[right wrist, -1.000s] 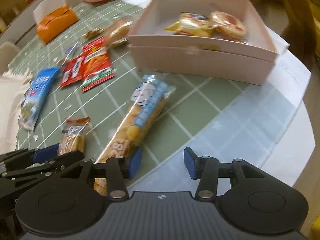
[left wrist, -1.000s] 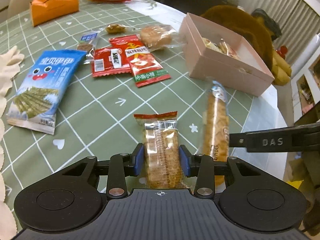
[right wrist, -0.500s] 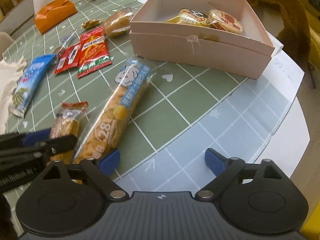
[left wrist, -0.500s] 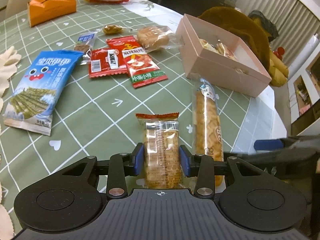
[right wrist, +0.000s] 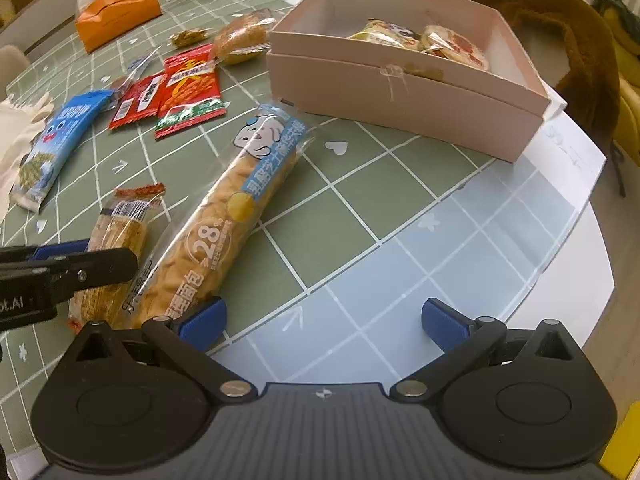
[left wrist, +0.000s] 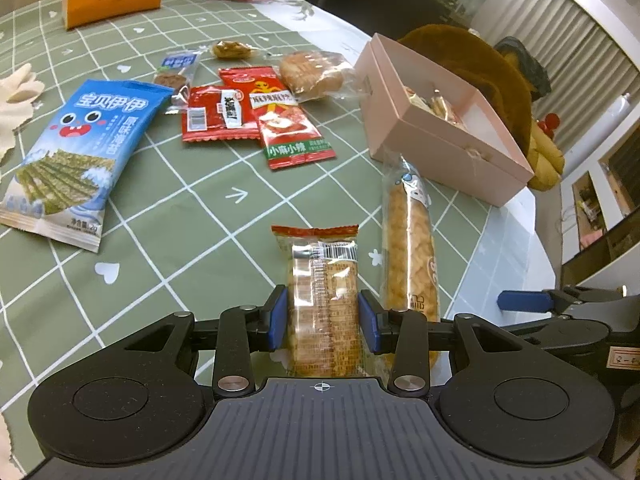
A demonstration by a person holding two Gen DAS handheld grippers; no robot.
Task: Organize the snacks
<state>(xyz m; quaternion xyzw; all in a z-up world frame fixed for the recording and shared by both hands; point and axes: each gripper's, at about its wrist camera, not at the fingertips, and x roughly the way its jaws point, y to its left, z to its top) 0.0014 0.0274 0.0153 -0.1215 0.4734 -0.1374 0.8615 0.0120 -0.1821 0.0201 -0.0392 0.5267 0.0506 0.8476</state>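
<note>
The left gripper (left wrist: pixel 323 316) has its jaws closed snugly on the cracker pack (left wrist: pixel 323 300), blue pads pressed to both long sides, the pack lying on the green checked tabletop (left wrist: pixel 168 216). Only the left wrist view shows that pinch head-on: a clear wrapper, stacked golden crackers inside, a barcode and an orange-red sealed end pointing away. From the right wrist view the same cracker pack (right wrist: pixel 116 240) is half hidden behind the left gripper's black finger, so the grip itself is out of sight there.

The right gripper (right wrist: pixel 322 322) hangs with its jaws spread wide, nothing between them, low over the pale blue edge of the cloth. Its left pad sits just beside the near end of the long bread stick (right wrist: pixel 224 232), whether touching cannot be told. This view reads the wrapper plainly: a cartoon face, a blue band, a big "28". It also looks down into the pink box (right wrist: pixel 400 96), where two or three wrapped snacks lie at the far right corner. The left view adds the blue seaweed bag (left wrist: pixel 76 160) and red sachets (left wrist: pixel 256 116) in full.
</note>
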